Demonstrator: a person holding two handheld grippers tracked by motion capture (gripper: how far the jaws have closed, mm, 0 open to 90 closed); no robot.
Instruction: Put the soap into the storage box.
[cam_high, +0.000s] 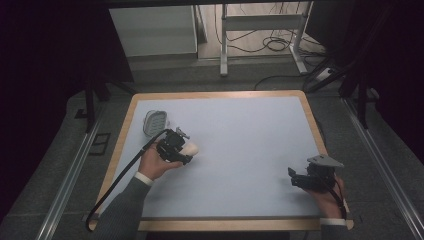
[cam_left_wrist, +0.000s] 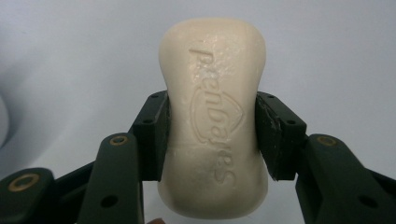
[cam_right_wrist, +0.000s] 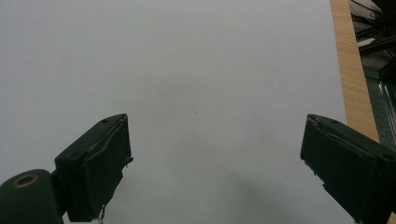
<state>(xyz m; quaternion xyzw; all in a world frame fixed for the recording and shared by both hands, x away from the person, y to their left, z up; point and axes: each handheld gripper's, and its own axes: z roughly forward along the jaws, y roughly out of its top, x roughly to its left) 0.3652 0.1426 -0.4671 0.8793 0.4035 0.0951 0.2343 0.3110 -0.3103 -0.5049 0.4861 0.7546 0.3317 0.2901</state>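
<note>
Left gripper (cam_left_wrist: 211, 135) pinching a bar of soap (cam_left_wrist: 214, 116), right gripper (cam_right_wrist: 215, 163) just sitting there spread wide.

The soap is a cream-coloured, rounded bar with a slightly pinched waist, waxy-looking with tiny bumps on its face, and both black jaws are clamped on its two long sides. There's embossed lettering running down it under a little roof-shaped outline, but I can't make out the word for sure. From up high, the bar (cam_high: 190, 148) sticks out of the left gripper (cam_high: 186, 151) over the left part of the pale, matte table (cam_high: 250, 130), which has a light wood edge. Just beyond it sits a small greyish soap dish (cam_high: 155, 121) with holes or bumps in it. The right gripper (cam_high: 295, 177) is well apart at the near right corner, nothing between its jaws, grey three-cornered plate on top.
</note>
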